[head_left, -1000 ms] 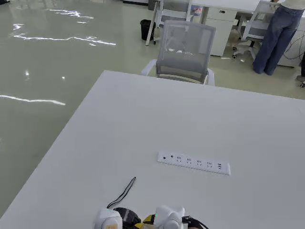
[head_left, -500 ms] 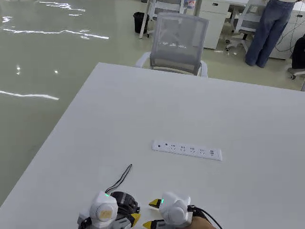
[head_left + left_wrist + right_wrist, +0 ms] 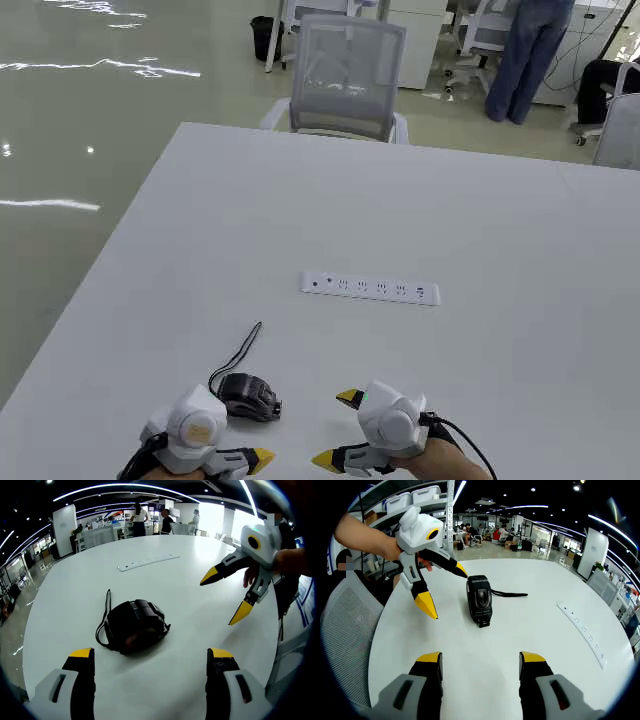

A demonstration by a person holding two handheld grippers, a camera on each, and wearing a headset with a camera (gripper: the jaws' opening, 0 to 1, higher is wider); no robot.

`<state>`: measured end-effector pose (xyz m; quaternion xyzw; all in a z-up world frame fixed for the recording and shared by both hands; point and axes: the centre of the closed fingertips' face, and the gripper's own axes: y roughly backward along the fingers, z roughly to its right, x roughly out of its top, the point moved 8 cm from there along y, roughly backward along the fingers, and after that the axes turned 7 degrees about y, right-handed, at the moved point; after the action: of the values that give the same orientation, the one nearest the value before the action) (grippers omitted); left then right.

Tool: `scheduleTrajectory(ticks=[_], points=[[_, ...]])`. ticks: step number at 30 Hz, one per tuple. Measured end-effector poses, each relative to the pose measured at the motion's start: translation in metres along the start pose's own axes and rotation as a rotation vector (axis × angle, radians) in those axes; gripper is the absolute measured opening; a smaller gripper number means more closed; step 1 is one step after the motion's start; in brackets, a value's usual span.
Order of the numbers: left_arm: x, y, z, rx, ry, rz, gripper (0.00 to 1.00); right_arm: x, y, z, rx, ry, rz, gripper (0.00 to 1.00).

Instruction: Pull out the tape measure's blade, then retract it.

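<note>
A black tape measure (image 3: 248, 396) with a thin black wrist strap (image 3: 238, 355) lies on the white table (image 3: 400, 200), blade wound in. My left gripper (image 3: 245, 432) is open just short of it, and the case (image 3: 134, 630) sits ahead between its yellow-tipped jaws (image 3: 150, 655). My right gripper (image 3: 338, 430) is open too, a hand's width to the right of the case (image 3: 480, 600), which lies ahead of its own jaws (image 3: 481, 657). Each gripper faces the other: the right gripper (image 3: 223, 599) and the left gripper (image 3: 446, 591) both hold nothing.
A white power strip (image 3: 370, 288) lies mid-table beyond the tape measure. A grey mesh chair (image 3: 345, 75) stands at the far table edge. A person (image 3: 525, 50) stands by desks at the back right. The table's left edge runs close to the left gripper.
The head camera has tilted down, bringing both grippers further into view. The two grippers have moved apart, and the tape measure now lies free between them.
</note>
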<state>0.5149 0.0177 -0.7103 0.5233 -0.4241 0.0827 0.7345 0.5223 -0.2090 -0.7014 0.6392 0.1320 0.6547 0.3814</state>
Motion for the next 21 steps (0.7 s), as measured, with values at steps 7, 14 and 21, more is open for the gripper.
scheduleTrajectory(ticks=[7, 14, 21], points=[[-0.002, 0.018, -0.003, -0.039, -0.066, 0.025, 0.94, -0.008, 0.029, -0.005, -0.057, -0.070, 0.026, 0.70], [0.004, 0.035, -0.006, -0.055, -0.098, 0.074, 0.98, -0.014, 0.058, -0.015, -0.088, -0.125, 0.027, 0.79], [0.000, 0.047, -0.006, -0.110, -0.119, 0.060, 0.99, -0.025, 0.081, -0.022, -0.108, -0.149, 0.025, 0.86]])
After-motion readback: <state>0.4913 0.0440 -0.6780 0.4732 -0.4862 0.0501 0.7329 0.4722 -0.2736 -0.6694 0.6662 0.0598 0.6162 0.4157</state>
